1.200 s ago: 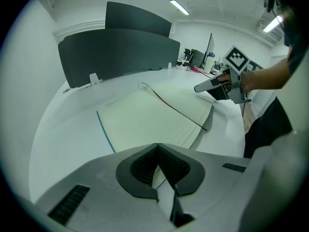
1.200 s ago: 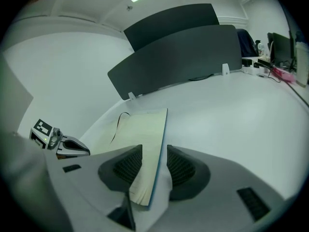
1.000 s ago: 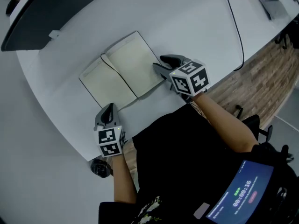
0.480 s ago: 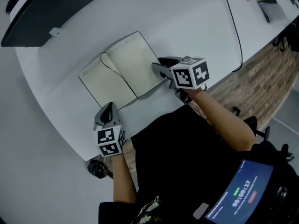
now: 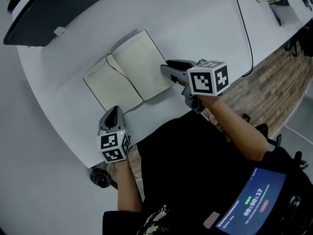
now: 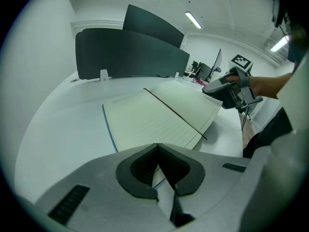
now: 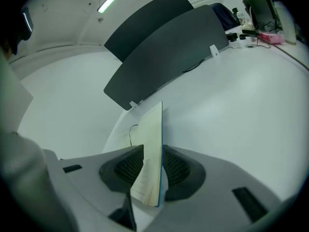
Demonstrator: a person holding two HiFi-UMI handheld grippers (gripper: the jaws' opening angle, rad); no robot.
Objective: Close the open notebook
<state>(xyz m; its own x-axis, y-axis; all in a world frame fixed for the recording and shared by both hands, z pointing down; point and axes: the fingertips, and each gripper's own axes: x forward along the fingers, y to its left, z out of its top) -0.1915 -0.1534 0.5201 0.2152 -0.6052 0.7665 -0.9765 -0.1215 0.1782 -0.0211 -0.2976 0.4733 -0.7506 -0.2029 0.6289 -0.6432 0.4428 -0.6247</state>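
White curved desk (image 5: pixel 205 28) fills the head view, with a dark divider panel (image 5: pixel 58 9) at eleven o'clock and a thin black cable (image 5: pixel 247 28) running down at two o'clock. Just toward ten o'clock from the middle lies the notebook (image 5: pixel 128 72), open and turned slantwise. It shows two pale cream, faintly ruled pages, a thin blue cover edge, and a dark cord (image 5: pixel 124 80) lying along the gutter.

At the notebook's six o'clock corner sits the left gripper (image 5: pixel 113 114). Its jaw tips are pressed together with nothing caught between them, and the corner of the left page shows just beyond them.

At the notebook's three o'clock edge is the right gripper (image 5: pixel 166 68). Its jaws have just been closing, and the outer edge of the right-hand pages and blue cover stands between the pads, clamped there. That side is raised a little off the desk, with a shadow beneath it, while the left page lies flat.
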